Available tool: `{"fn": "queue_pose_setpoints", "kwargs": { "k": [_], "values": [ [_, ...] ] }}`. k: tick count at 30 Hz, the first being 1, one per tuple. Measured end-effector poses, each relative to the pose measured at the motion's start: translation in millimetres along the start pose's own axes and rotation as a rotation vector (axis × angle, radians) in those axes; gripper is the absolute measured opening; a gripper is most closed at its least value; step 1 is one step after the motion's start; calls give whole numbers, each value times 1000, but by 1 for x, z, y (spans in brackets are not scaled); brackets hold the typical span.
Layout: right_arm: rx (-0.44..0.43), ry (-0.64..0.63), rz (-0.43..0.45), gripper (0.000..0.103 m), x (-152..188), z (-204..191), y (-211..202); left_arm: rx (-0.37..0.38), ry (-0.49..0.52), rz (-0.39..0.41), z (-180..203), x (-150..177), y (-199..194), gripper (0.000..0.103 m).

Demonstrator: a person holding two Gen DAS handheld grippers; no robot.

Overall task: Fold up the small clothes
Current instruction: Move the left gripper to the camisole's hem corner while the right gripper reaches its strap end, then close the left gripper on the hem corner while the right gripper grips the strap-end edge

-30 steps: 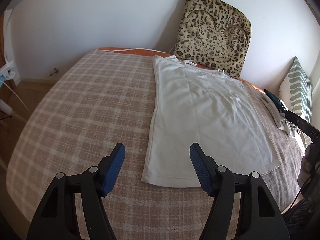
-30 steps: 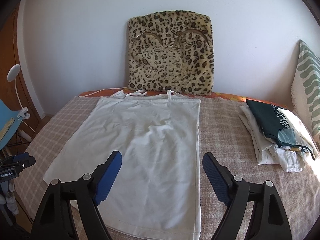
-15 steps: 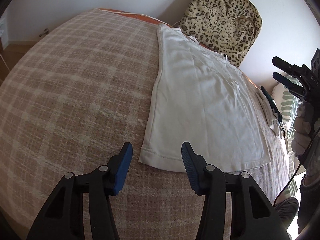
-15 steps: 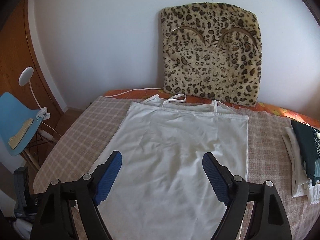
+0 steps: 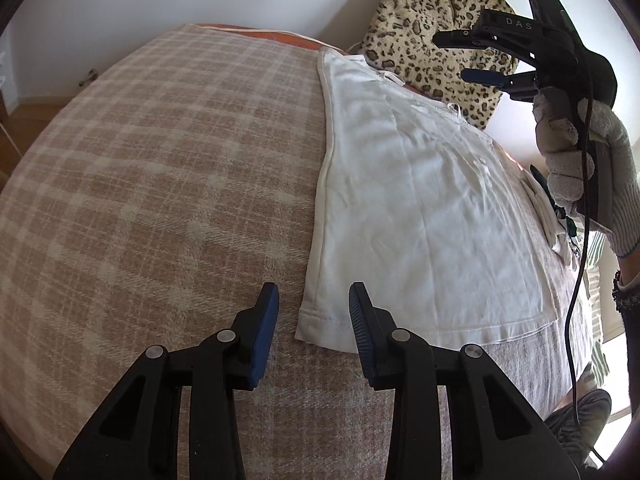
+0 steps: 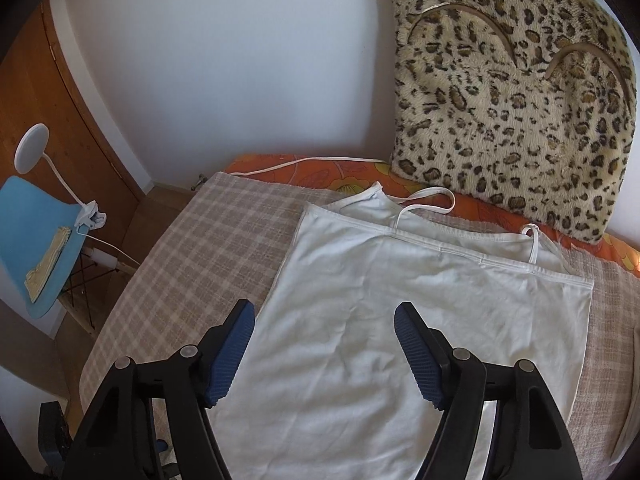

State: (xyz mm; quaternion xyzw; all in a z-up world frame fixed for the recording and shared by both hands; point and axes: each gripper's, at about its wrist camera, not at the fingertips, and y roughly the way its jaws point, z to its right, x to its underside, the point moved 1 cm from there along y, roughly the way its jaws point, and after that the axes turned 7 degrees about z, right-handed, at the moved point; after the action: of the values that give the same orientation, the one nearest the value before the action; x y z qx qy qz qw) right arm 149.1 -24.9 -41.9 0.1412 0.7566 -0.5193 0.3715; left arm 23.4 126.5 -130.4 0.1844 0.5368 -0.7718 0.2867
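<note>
Left tool point(image 5: 313, 304) closing astride white camisole point(image 5: 420, 208) near-left hem corner (not yet pinching); right tool point(image 6: 325, 326) narrowing, empty, above far strap edge.

from my feeds i count: one white camisole point(image 6: 404, 344), two thin straps on it; one plaid blanket point(image 5: 160, 184); one leopard-print cushion point(image 6: 508, 108); one blue chair point(image 6: 32, 236); one white clip lamp point(image 6: 32, 150); two grippers, left gripper point(image 5: 314, 312), right gripper point(image 6: 324, 334), two blue-padded fingers each; one gloved hand point(image 5: 580, 164).
</note>
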Motion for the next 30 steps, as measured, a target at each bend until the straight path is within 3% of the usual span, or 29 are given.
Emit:
{"fn": "queue_pose_setpoints", "kwargs": {
  "k": [11,14,17,20,30],
  "values": [
    [24,15,-51,72,-43,-26,84,40,27,-5,9,-3,7,33],
    [25,31,-72,67,-53,-33,109,46,25,0,11,-4,9,33],
    [28,21,-107,59,-57,-42,135,69,8,-1,8,-6,11,26],
    [35,-6,-147,49,-55,-53,158,119,-22,-11,3,-6,14,12],
    [140,-67,-201,41,-47,-66,202,126,10,-7,13,-7,21,6]
  ]
}}
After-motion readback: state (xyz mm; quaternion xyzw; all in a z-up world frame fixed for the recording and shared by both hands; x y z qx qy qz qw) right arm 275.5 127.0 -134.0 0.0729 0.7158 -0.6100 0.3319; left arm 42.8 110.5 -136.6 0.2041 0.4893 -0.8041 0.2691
